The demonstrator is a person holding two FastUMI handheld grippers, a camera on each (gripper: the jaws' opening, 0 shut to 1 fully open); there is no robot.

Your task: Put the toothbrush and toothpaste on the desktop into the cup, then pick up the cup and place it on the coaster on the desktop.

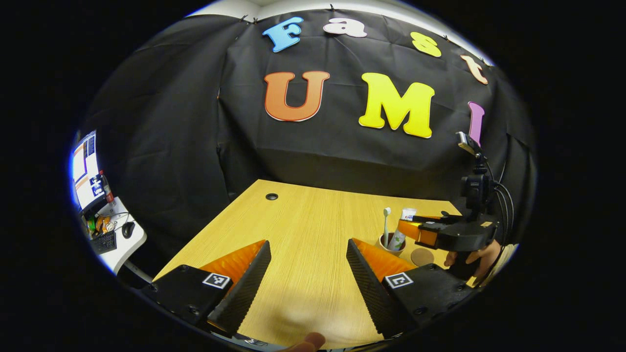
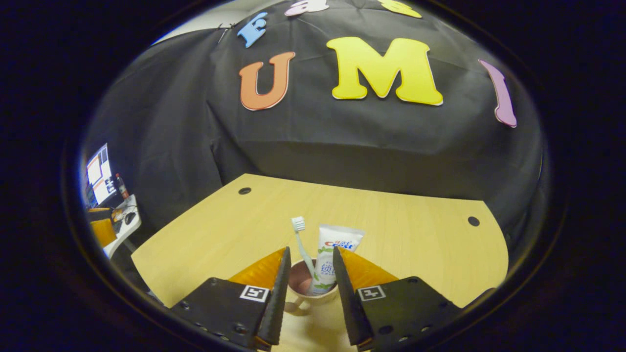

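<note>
Cup (image 2: 311, 288): between right gripper (image 2: 309, 288) jaws, fingers flanking, grip uncertain.
Coaster (image 1: 422, 256): just beside cup.
Left gripper (image 1: 308, 288): released, farther.

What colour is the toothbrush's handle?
White; the toothbrush stands in the cup, clearest in the right gripper view.

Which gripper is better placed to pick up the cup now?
Right. The right gripper already straddles the cup, with toothbrush and toothpaste inside. The left gripper hangs open over bare desk.
</note>
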